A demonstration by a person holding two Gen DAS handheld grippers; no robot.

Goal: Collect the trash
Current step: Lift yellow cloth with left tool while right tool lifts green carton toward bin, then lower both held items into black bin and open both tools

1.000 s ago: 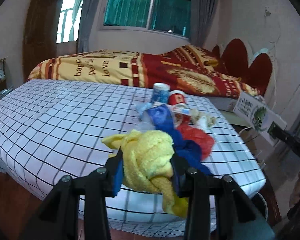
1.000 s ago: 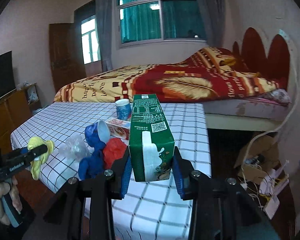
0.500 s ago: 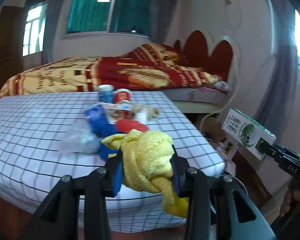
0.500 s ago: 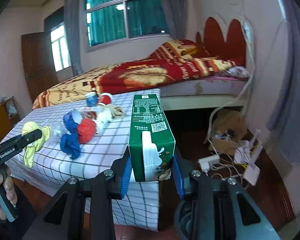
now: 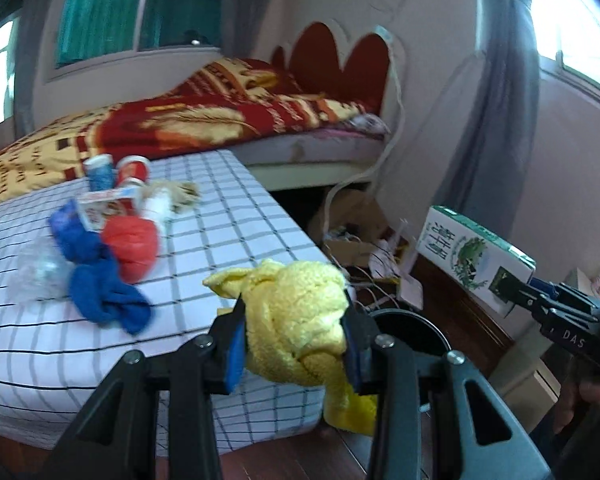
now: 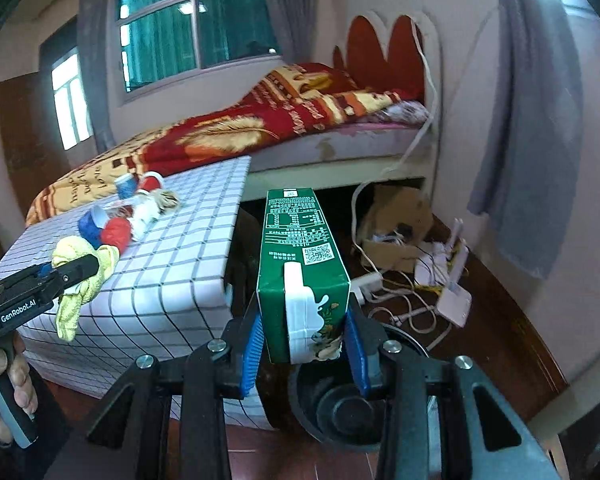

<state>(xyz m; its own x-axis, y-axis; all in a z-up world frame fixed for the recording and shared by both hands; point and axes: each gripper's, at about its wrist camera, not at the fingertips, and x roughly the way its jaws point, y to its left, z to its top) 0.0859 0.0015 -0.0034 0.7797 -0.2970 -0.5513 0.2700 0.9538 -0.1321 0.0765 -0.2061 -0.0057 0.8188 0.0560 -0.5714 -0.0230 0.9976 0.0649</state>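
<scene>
Bedroom clutter fills both views, with a checked tablecloth (image 5: 228, 216) at left and a bed (image 6: 260, 128) behind it. At lower centre of the left wrist view, the left gripper (image 5: 296, 344) pinches a yellow cloth (image 5: 296, 320). At lower centre of the right wrist view, the right gripper (image 6: 304, 344) clamps a green carton (image 6: 300, 264) above a black bin (image 6: 340, 408). More trash (image 5: 112, 236) lies on the cloth at left.

Black bin (image 6: 336, 408): directly below right tongs (image 6: 304, 344), mouth open, unobstructed from above. Bench (image 6: 172, 256) corner: close left of those tongs, blocks leftward passage. Cables and white boxes (image 6: 452, 300): floor ahead-right. Left tongs (image 5: 294, 344): over bench edge, bin (image 5: 412, 328) just ahead-right.
</scene>
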